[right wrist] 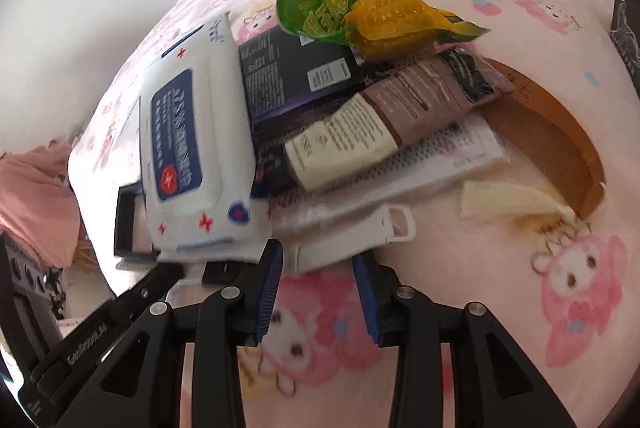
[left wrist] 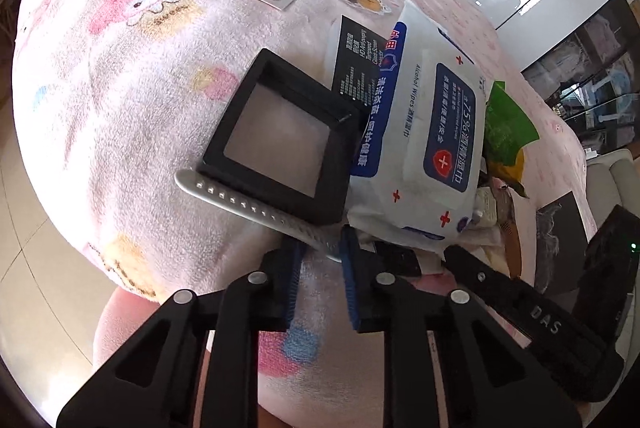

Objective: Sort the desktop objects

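Left wrist view shows the left tool (left wrist: 320, 260) pinched together on the near end of a grey perforated strap (left wrist: 256, 206), its blue pads pressing the strap from both sides. Gripping the strap by its free end looks like a way to draw it out from under the black square frame (left wrist: 282, 136) that lies across it, without disturbing the rest of the heap. That frame leans against the left side of the alcohol wipes pack (left wrist: 424, 132), the biggest item in the pile and the handiest landmark.

In the right wrist view the right tool (right wrist: 318, 270) has its jaws apart, straddling the end of a white strap (right wrist: 352, 238) without pressing on it; the spread seems chosen to take the strap's width. This strap lies flat on the pink cartoon blanket (right wrist: 480, 288) covering the desk, just right of the wipes pack's lower corner.

Beyond it, right of the wipes pack, a cream-and-brown tube (right wrist: 384, 126) rests on a black box (right wrist: 296, 76) and a printed sheet (right wrist: 440, 156). A wooden comb (right wrist: 552, 132) curves at the pile's far right edge, and a green and yellow wrapper (right wrist: 352, 8) sits behind the box. Sorting appears barely begun, since the objects are mostly stacked together.
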`<state>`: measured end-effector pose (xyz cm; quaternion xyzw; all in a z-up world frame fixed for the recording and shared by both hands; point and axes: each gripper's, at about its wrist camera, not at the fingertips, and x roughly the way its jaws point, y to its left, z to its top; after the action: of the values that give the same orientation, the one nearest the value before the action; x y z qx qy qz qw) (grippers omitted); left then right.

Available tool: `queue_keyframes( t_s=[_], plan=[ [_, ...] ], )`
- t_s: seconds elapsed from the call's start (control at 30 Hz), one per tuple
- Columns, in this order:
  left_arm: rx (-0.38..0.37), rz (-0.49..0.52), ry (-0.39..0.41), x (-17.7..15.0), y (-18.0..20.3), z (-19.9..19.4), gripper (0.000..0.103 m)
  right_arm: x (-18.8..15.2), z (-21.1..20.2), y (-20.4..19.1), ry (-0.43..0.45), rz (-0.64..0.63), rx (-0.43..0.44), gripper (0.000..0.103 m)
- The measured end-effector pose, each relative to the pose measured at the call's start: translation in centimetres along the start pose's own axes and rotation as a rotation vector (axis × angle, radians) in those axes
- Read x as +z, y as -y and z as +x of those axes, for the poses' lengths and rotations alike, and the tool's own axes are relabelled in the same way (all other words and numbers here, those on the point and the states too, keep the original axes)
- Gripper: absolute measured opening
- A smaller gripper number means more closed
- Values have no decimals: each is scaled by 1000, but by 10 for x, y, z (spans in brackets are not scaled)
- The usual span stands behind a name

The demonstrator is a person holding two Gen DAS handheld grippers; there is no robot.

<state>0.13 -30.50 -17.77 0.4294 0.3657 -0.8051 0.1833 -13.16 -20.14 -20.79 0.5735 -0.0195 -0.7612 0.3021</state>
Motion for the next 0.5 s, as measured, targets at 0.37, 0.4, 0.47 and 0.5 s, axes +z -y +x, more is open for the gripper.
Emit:
queue_keyframes(
  t_s=[0.37,0.4,0.47,0.5],
  plan=[
    [15,70,-5,-13,18,-16,5,-24,-42,-12,97,-79,24,4],
    [14,79,-8,-14,21,-17,5,-30,-58,-1,97,-76,27,4],
    [12,97,-14,-17,28,-16,5,-36,-78,14,102,-60,31,4],
    [10,107,-17,-18,32,-16,5,-35,-86,19,106,-54,32,4]
  ],
)
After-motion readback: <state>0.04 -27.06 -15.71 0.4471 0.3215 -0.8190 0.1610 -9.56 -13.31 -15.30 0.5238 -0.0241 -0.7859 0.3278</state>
